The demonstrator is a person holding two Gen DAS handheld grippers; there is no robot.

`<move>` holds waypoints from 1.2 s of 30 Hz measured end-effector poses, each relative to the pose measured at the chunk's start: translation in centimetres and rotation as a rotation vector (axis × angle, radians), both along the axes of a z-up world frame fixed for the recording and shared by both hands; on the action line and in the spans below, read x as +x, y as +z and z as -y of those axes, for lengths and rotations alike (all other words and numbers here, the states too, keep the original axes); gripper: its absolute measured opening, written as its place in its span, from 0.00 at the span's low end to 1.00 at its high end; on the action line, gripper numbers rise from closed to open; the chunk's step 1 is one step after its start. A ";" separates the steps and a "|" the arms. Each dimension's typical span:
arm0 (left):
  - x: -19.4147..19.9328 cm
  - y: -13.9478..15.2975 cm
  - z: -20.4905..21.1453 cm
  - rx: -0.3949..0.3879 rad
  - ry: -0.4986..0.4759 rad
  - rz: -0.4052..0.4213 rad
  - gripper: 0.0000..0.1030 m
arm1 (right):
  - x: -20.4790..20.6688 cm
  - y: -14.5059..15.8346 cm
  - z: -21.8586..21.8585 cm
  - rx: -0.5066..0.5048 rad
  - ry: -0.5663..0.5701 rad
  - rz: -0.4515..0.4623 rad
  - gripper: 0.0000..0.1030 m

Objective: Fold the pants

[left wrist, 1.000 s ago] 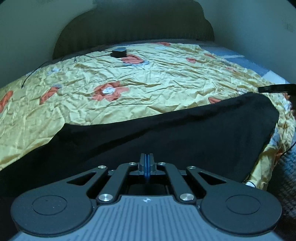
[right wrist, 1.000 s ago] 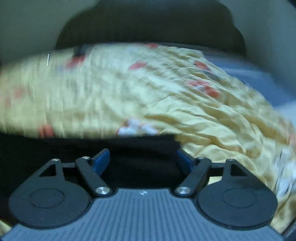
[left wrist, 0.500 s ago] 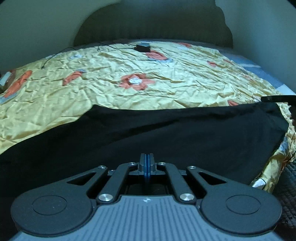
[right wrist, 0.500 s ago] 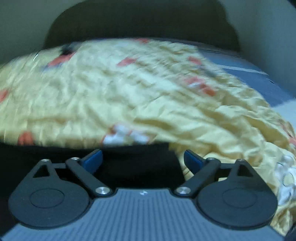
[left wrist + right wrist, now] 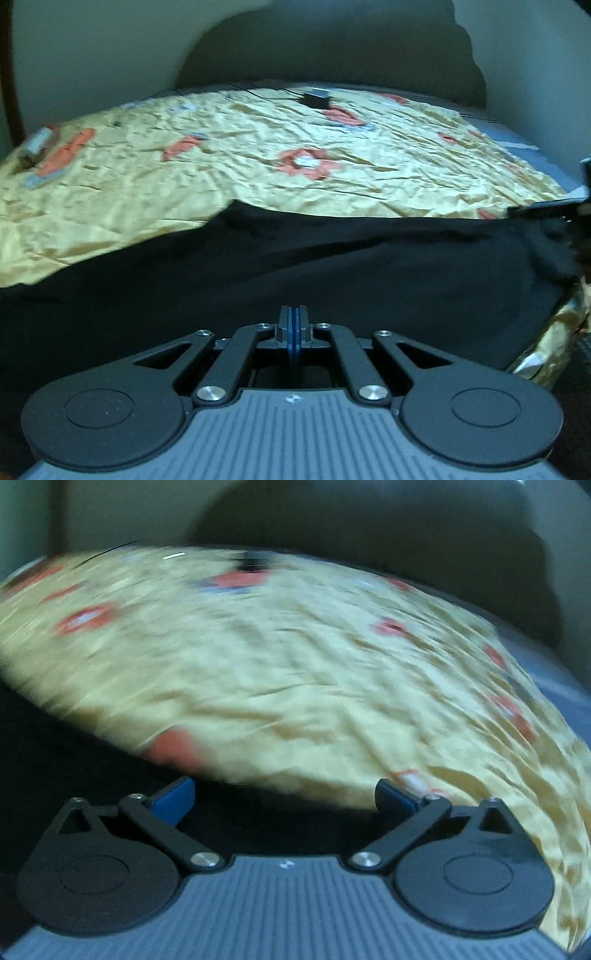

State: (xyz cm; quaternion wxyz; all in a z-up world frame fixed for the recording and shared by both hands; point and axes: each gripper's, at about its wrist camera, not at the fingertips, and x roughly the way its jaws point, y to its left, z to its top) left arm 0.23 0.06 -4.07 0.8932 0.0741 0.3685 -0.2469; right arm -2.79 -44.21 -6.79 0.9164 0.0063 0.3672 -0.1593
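Leftward-swung left hand-held gripper [image 5: 293, 328] pinches pants [image 5: 332, 266] (right hand-held gripper [image 5: 284, 797] spread).

The bed [image 5: 517, 136] carries a wrinkled yellow flowered cover [image 5: 240, 162]; on it lie black pants [image 5: 332, 273] and a small dark box [image 5: 316, 99].

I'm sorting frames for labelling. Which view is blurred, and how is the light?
Right wrist view: bedspread smeared by motion, only the right gripper crisp. Left wrist view: mostly sharp, slight blur at the left edge, pants a featureless black. Both dim, greenish, edges bent by fisheye.
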 end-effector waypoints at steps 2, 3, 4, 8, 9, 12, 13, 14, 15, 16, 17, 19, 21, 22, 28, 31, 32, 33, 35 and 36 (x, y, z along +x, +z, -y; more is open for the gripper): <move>-0.2 0.0 -1.3 0.014 0.040 0.010 0.05 | -2.0 1.4 0.4 0.109 -0.003 0.060 0.86; -0.2 -0.1 -2.2 0.010 0.062 -0.001 0.05 | -3.1 1.8 -0.3 0.152 0.022 0.082 0.86; -0.1 -0.2 -3.2 0.006 0.084 -0.014 0.05 | -4.2 1.9 -1.7 0.181 0.070 0.085 0.86; -0.5 -0.7 -8.0 0.008 0.227 -0.019 0.05 | -6.9 0.4 -9.3 0.088 0.294 0.004 0.86; -0.7 -0.9 -9.3 0.020 0.264 -0.014 0.05 | -6.8 -0.1 -10.5 0.015 0.300 -0.018 0.86; -1.9 -0.7 -13.5 0.013 0.350 -0.003 0.05 | -6.5 -0.8 -10.8 -0.036 0.219 -0.022 0.97; -2.4 -0.3 -14.7 -0.017 0.370 -0.004 0.05 | -6.6 -0.3 -10.4 0.012 0.197 -0.015 0.95; -3.1 0.1 -16.0 -0.042 0.392 0.010 0.05 | -7.0 0.4 -10.2 0.055 0.196 0.017 0.92; -3.8 0.4 -17.3 -0.069 0.411 0.034 0.05 | -7.7 1.0 -10.2 0.075 0.201 0.046 0.92; -4.2 0.5 -18.5 -0.090 0.436 0.046 0.05 | -8.0 1.5 -10.7 0.082 0.201 0.067 0.93; -4.3 0.5 -19.6 -0.103 0.465 0.045 0.05 | -7.9 1.8 -11.1 0.082 0.200 0.081 0.95; -4.3 0.3 -21.1 -0.117 0.509 0.034 0.05 | -7.4 1.5 -12.5 0.089 0.230 0.078 0.95; -4.3 -0.3 -21.9 -0.142 0.491 0.022 0.05 | -6.4 0.3 -14.0 0.074 0.249 0.039 0.95; -4.3 -0.5 -21.8 -0.124 0.486 0.019 0.05 | -6.1 -0.3 -14.5 0.059 0.250 0.000 0.95; -5.3 0.4 -24.6 -0.106 0.550 0.075 0.06 | -7.0 0.8 -15.1 0.067 0.176 0.037 0.97; -5.0 0.7 -25.9 -0.211 0.548 0.048 0.06 | -7.0 0.8 -15.5 0.102 0.184 0.040 0.97; -4.8 0.8 -25.6 -0.217 0.534 0.055 0.06 | -6.7 0.2 -15.8 0.102 0.181 0.026 0.97; -4.8 0.8 -25.0 -0.199 0.513 0.061 0.06 | -6.4 -0.4 -15.9 0.101 0.178 0.007 0.97; -4.1 0.2 -23.2 -0.079 0.482 0.051 0.06 | -6.2 -1.5 -16.3 0.087 0.172 -0.006 1.00; -4.1 -0.1 -22.8 -0.036 0.492 0.045 0.05 | -6.3 -1.5 -16.3 0.080 0.173 -0.001 1.00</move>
